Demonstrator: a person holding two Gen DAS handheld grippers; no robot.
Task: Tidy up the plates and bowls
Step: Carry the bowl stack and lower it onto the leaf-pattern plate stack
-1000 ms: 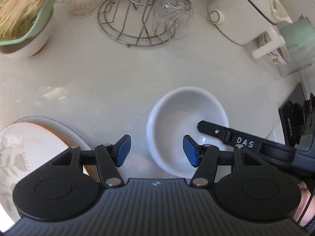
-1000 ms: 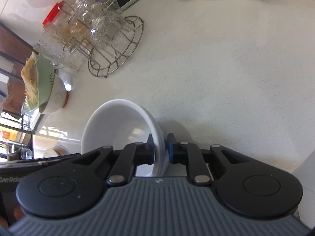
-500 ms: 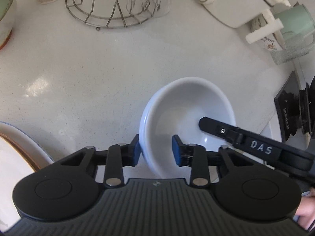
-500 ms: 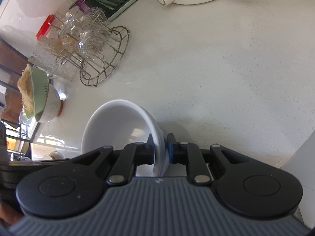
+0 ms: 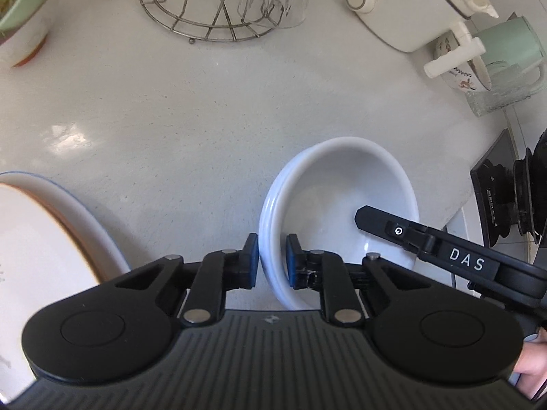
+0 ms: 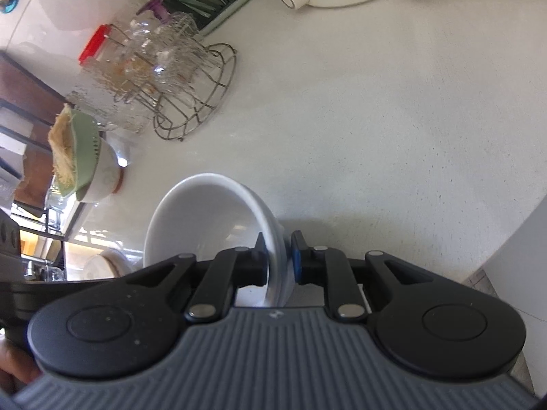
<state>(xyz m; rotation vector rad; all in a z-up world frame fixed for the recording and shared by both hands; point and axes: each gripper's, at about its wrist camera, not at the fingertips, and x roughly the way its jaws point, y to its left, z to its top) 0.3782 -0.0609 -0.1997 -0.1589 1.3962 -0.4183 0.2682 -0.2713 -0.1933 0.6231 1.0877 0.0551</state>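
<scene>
white counter (image 5: 212, 130) | white bowl (image 5: 342, 184) empty | left claw (image 5: 270, 259), right claw (image 6: 278, 259) each clamp its rim

The right gripper (image 6: 277, 259) is clamped on the rim of a white bowl (image 6: 205, 218), one finger inside, one outside. The bowl is tilted above the pale counter (image 6: 376, 136). Beyond it to the left: a wire rack (image 6: 195, 102) holding glasses, a red-lidded glass jar (image 6: 102, 78), and a green strainer (image 6: 82, 160) seated in a white pot.
</scene>
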